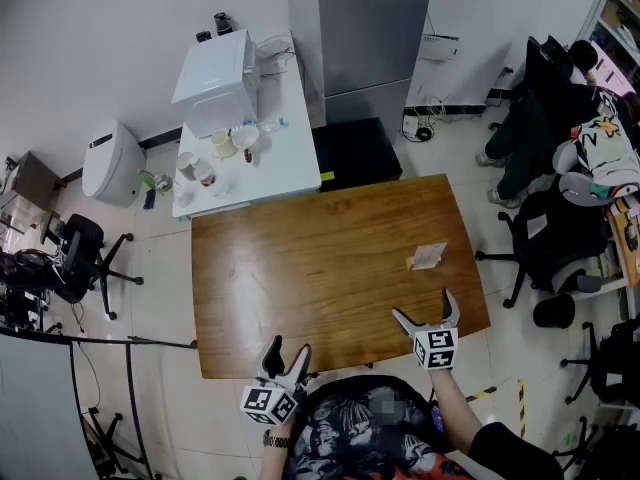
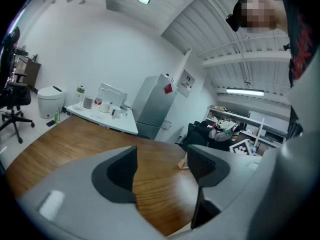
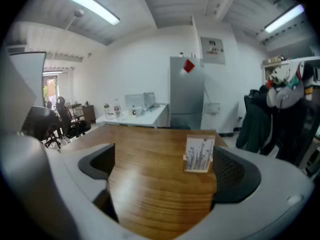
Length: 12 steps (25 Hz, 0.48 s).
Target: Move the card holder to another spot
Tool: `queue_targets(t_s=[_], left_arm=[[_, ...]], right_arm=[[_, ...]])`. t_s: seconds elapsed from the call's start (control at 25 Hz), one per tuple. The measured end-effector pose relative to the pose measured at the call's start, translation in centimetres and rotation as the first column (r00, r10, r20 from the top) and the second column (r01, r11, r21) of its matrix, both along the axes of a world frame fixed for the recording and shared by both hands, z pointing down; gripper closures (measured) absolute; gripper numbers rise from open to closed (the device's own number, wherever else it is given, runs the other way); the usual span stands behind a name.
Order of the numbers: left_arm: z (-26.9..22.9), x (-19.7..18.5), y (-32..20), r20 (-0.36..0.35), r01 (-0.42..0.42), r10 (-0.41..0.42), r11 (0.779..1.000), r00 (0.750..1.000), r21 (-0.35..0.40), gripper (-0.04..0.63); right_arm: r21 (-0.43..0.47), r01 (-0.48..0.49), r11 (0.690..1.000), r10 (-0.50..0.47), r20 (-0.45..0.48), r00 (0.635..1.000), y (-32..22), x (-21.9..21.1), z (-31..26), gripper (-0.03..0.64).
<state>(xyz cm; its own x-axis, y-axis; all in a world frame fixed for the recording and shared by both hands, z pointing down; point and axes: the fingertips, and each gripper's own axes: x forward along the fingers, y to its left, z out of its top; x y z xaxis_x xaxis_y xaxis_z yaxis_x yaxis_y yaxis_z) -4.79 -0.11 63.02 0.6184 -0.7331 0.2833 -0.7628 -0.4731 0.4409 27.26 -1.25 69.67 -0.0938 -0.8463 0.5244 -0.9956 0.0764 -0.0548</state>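
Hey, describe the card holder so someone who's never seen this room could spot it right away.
Find the big brown wooden table in the middle of the room. Near its right side, just beyond the open right gripper, stands the card holder: a small light wooden stand with white printed cards upright in it. It is the only object on that table.

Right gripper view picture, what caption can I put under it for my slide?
Open right gripper faces a card holder standing upright on the wooden table, not yet touching it.
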Motion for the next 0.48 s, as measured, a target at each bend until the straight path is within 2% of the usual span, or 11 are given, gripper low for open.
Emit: queue_targets(t_s=[0.12,0.24,0.36,0.48], left_arm=[[0.6,0.8,1.0,0.042,-0.026,0.027,0.999,0.999,-0.022,0.282],[0.9,1.0,1.6,0.069,-0.005,0.008,0.999,0.998,-0.051,0.284],[0.6,0.8,2.9,0.128,0.016,-0.004,0.996,0.992,-0.089,0.284],[1.0,0.4,4.4,0.187,0.017,0.000,0.996,0.982,-0.088,0.284]], right_arm=[[-0.097,-0.104,0.990,0.102,-0.028,0.994,-2.2,5.5,6.4,0.037],[-0.166,-0.178,0.970,0.169,-0.066,0.983,-5.6,9.6,11.1,0.037],[-0.242,-0.209,0.948,0.203,-0.046,0.978,-8.4,11.0,14.7,0.036],[-0.287,-0.201,0.937,0.198,-0.042,0.979,-10.2,12.4,17.7,0.037]])
